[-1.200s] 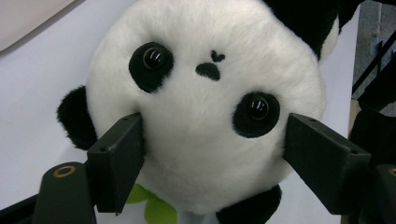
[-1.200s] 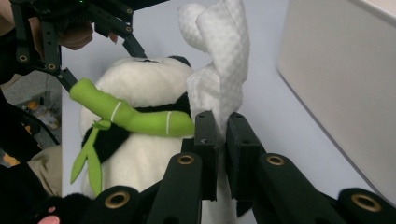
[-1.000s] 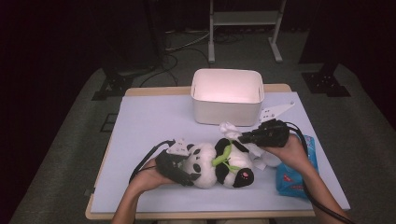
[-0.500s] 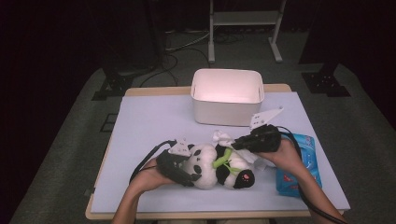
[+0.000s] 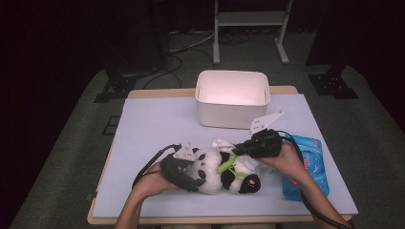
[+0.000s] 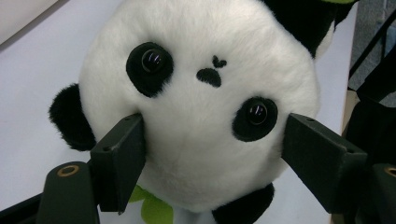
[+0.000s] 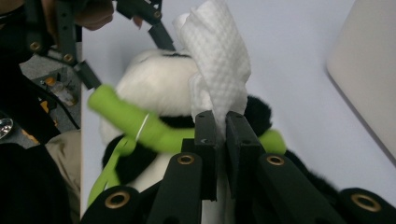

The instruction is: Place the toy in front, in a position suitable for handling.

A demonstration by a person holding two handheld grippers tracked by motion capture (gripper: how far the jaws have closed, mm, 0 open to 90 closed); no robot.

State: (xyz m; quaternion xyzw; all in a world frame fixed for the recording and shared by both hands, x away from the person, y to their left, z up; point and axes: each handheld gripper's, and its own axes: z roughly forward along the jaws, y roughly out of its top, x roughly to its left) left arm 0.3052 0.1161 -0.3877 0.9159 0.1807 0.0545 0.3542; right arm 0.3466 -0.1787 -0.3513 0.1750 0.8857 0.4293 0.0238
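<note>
While your left gripper point(image 5: 184, 168) clamps the panda plush's point(image 5: 224, 168) head between its jaws, the toy lies on the table point(image 5: 157, 124) between your two hands. Your right gripper point(image 5: 239, 149), just past the panda's belly, is pinched on a white wipe point(image 7: 217, 56). Rub too hard and the thin wipe may tear or slip free; the soft head could also squirm out.

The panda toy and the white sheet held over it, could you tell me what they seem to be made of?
Panda toy: soft plush, going by its fuzzy pile, with glossy, probably plastic eyes. White sheet: likely a paper or nonwoven wipe, matte, dimpled and crumpled.
</note>
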